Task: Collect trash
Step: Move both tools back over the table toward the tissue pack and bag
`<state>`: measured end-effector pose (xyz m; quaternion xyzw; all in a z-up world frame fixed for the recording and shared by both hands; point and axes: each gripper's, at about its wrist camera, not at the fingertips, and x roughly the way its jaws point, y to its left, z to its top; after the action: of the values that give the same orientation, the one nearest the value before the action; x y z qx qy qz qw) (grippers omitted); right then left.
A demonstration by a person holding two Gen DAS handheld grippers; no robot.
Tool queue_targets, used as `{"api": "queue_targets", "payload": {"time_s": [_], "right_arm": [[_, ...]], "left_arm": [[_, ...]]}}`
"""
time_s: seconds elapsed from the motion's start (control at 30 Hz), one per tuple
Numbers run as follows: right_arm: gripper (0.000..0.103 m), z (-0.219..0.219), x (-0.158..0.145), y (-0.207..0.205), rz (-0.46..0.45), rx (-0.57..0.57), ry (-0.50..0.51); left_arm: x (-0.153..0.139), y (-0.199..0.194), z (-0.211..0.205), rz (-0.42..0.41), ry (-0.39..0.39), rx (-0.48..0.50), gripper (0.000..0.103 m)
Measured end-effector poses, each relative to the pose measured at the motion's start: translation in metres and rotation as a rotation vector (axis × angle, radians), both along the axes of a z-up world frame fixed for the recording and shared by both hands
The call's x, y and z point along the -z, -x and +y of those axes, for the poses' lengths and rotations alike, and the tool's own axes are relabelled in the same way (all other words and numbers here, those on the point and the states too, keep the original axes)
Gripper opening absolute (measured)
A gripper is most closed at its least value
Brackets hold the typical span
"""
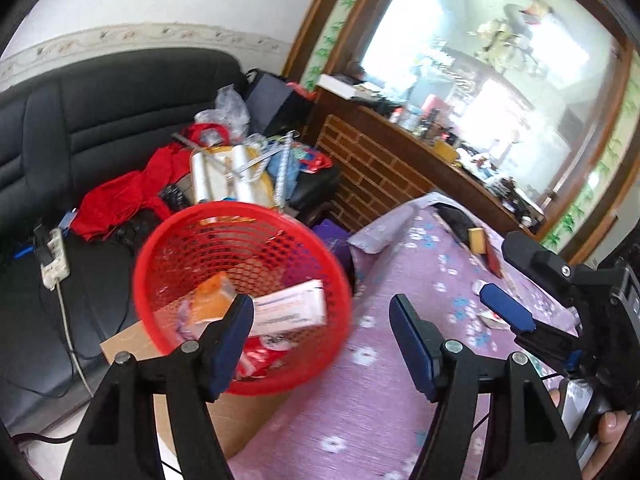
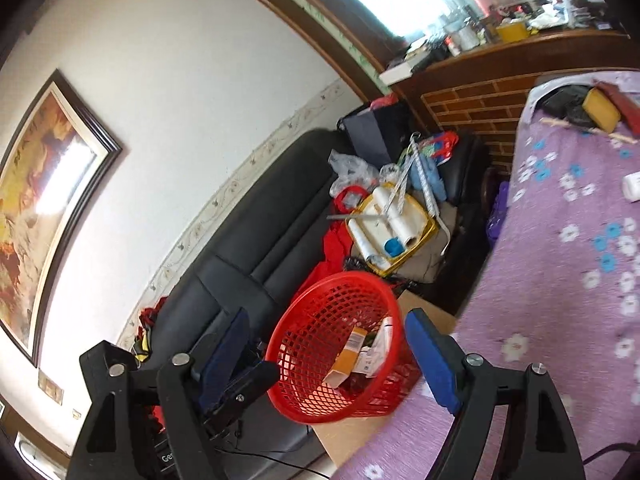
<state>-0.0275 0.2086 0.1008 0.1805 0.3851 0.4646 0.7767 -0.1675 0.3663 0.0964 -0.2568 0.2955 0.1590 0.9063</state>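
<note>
The red mesh basket (image 1: pixel 240 296) stands on a piece of brown cardboard (image 2: pixel 424 312) beside the table with the purple flowered cloth (image 1: pixel 380 380). Inside the basket lie an orange box (image 2: pixel 352 354), a white carton with printed text (image 1: pixel 290 308) and some red wrappers at the bottom; what the wrappers are from is hard to read because this part is blurred.

The left gripper (image 1: pixel 322 340) hangs over the edge of the table, its left finger in front of the basket and its right finger over the cloth. Its jaws stand apart and nothing is between them. The right gripper (image 2: pixel 330 354) points at the basket from the other side, and its jaws are also wide apart and empty. In the left view it shows at the right, with a thumb (image 1: pixel 610 424) on its handle.

On the cloth, well apart from the basket, a small white object (image 2: pixel 632 188) and a yellow sponge (image 2: pixel 600 110) lie. Behind the basket a black sofa (image 1: pixel 80 128) carries red cloth (image 1: pixel 132 196), white rolls (image 2: pixel 384 216) and plastic bags.
</note>
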Motion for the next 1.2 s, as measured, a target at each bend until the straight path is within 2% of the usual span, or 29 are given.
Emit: {"api": "queue_targets", "payload": {"time_s": [0.37,0.7,0.9,1.07,1.2], "right_arm": [[0.084,-0.129,-0.034,0.000,-0.090,0.198,0.008],[0.087,-0.242,-0.027,-0.019,-0.071,0.397,0.031],[0.095,-0.283,-0.024,-0.030,-0.085,0.468,0.081],[0.095,-0.310,-0.029,-0.038,-0.140,0.482,0.158],[0.095,-0.332,-0.029,-0.053,-0.139,0.511,0.193]], "left_arm": [[-0.027,-0.029,-0.107,-0.032,-0.043,0.219,0.071],[-0.032,-0.061,-0.198,-0.009,-0.068,0.386,0.071],[-0.032,-0.077,-0.238,0.006,-0.087,0.448,0.071],[-0.028,-0.090,-0.262,0.028,-0.100,0.485,0.072],[-0.024,-0.102,-0.276,0.050,-0.113,0.509,0.071]]}}
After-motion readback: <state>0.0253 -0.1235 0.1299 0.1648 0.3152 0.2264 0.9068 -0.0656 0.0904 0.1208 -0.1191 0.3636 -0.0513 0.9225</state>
